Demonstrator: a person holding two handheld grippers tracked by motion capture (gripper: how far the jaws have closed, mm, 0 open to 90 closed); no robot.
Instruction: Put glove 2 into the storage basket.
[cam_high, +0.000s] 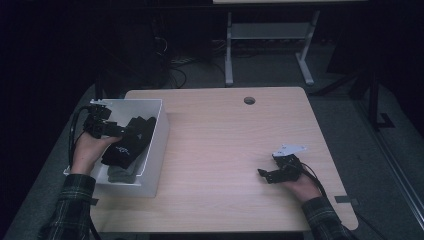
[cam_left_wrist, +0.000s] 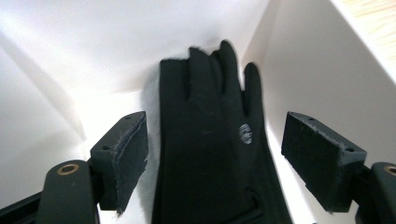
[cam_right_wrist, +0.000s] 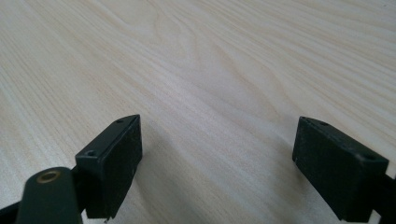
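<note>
A: Where does the black glove (cam_high: 131, 141) lie?

B: In the white bin (cam_high: 159, 131) at the left edge of the table (cam_high: 235, 145), on top of a grey piece of cloth (cam_high: 121, 174) at the bin's near end.

A: Which way does it run?

B: In the high view its long axis slants from the near left to the far right, with the fingers toward the bin's far right wall. In the left gripper view the glove (cam_left_wrist: 210, 149) runs straight away along the jaws' own line, fingertips up against the white wall, a small pale logo (cam_left_wrist: 246, 134) on its back.

A: And the left gripper (cam_high: 116, 131)?

B: Wide open over the bin. The glove lies between the two pads (cam_left_wrist: 126, 154), nearer the left one, and neither presses on it.

A: The right gripper (cam_high: 263, 174)?

B: It sits at the near right of the table, well apart from the bin. Its jaws stand wide with bare wood (cam_right_wrist: 210, 93) between them, holding nothing.
</note>
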